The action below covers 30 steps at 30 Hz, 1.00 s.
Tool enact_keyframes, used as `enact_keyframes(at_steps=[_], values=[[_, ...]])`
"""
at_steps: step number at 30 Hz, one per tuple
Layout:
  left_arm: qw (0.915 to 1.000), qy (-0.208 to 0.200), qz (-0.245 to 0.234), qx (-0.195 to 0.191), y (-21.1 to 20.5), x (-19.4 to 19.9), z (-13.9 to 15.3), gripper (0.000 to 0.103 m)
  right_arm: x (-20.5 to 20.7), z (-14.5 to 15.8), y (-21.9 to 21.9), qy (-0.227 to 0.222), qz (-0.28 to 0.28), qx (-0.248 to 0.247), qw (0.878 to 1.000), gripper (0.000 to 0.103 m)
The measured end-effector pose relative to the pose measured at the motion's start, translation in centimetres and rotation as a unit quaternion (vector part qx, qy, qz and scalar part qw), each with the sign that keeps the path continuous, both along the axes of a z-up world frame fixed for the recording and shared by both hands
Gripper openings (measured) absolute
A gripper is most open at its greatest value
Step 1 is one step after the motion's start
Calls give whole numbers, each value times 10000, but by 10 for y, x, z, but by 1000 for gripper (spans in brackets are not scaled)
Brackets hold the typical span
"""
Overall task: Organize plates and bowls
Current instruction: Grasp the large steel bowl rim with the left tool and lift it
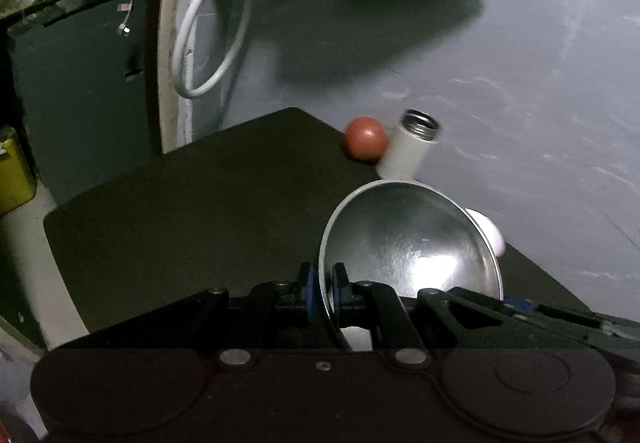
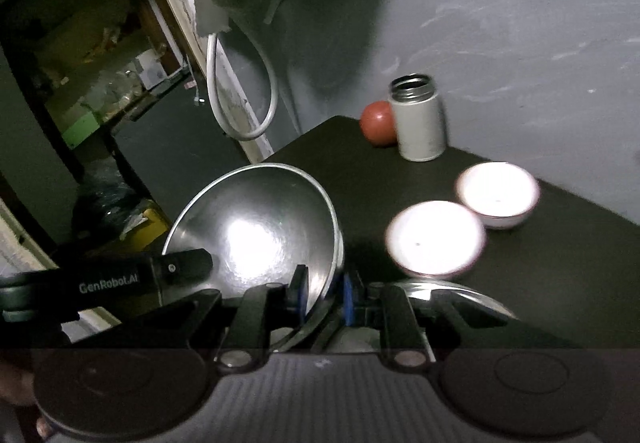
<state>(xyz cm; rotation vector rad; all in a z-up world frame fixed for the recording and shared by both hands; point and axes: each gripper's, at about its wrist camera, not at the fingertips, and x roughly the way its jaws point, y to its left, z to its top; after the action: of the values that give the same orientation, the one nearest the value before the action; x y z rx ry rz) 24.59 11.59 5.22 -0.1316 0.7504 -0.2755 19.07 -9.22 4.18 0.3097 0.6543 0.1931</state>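
- Your left gripper [image 1: 324, 293] is closed down to a thin slot on the rim of a steel plate [image 1: 412, 243], one blue pad on each face. The pinch sits on the plate's left edge, so the dished face tips up and shows its inside.
- Your right gripper [image 2: 325, 293] is pinched just as narrowly on the rim of a steel plate [image 2: 256, 227] at its right edge. The left tool's black body, lettered GenRobot.AI, crosses the left of that view and reaches the plate's opposite edge. I judge it to be one plate held from both sides, though neither view shows both grips at once.
- An edge grip on each side would explain why the plate hangs tilted and off the dark table [image 2: 520, 283] and does not lie flat.
- Two white bowls sit on the table to the right: the near bowl [image 2: 436, 239] and the far bowl [image 2: 498, 195], just beside each other; whether their rims touch is blurred.
- A second steel rim [image 2: 452, 289] shows low behind your right fingers, probably another plate lying flat. That seems the likely stacking spot.
- A white flask [image 2: 418, 119] with no cap and a red ball [image 2: 378, 123] stand at the far corner, well apart from the dishes and out of your way.
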Motion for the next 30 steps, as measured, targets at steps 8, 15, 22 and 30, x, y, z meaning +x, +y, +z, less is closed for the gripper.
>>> enact_keyframes(at_steps=[8, 15, 22, 30], values=[[9998, 0, 188, -16, -68, -74, 7, 10, -62, 4, -67, -37, 101, 82, 9999, 19], [9997, 81, -186, 122, -112, -101, 8, 10, -97, -2, -111, -5, -210, 250, 9995, 19], [9963, 152, -839, 48, -144, -95, 4, 10, -114, -8, -139, 161, -762, 264, 9966, 18], [9893, 346, -1415, -94, -170, -90, -10, 10, -128, -21, -161, 441, -1093, 165, 9929, 19]])
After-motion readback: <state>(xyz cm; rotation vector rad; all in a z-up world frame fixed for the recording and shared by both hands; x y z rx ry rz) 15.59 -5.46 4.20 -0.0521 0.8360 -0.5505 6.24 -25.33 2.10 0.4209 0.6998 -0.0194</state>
